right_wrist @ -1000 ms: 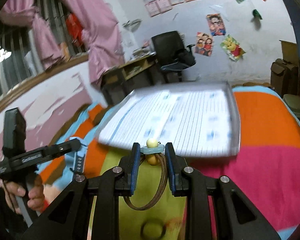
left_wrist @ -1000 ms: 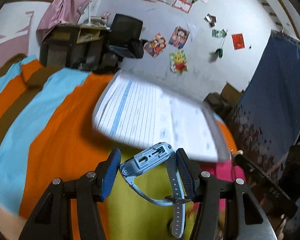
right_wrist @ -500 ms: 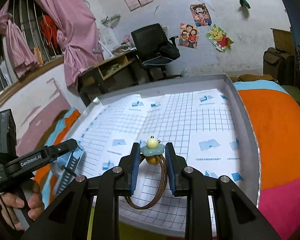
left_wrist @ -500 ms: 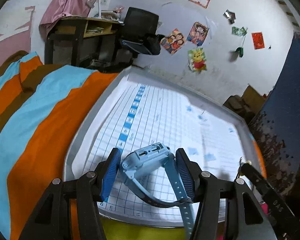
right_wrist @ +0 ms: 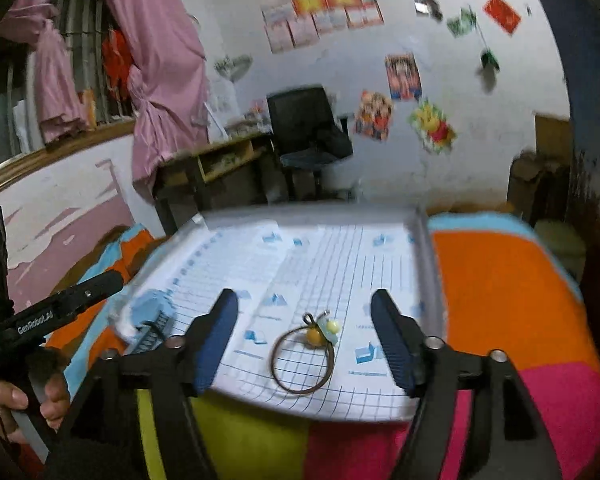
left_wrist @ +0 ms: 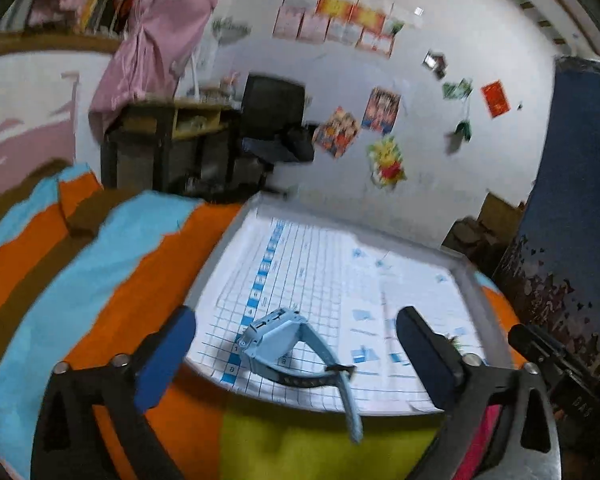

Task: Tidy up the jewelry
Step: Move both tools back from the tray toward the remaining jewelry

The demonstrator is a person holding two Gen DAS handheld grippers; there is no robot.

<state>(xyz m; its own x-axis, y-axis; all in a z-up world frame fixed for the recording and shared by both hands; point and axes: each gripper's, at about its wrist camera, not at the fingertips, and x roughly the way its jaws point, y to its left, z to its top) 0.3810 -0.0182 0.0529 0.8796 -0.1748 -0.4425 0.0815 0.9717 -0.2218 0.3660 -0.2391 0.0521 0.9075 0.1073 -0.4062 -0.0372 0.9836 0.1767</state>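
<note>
Your left gripper (left_wrist: pixel 296 344) is spread wide, the blue watch (left_wrist: pixel 288 344) released between its fingers on the tray (left_wrist: pixel 220 256). Your right gripper (right_wrist: pixel 304 332) is released too, the beaded hair tie (right_wrist: pixel 304 356) lying between its fingers. Placement looks done; back both out next without snagging.
</note>
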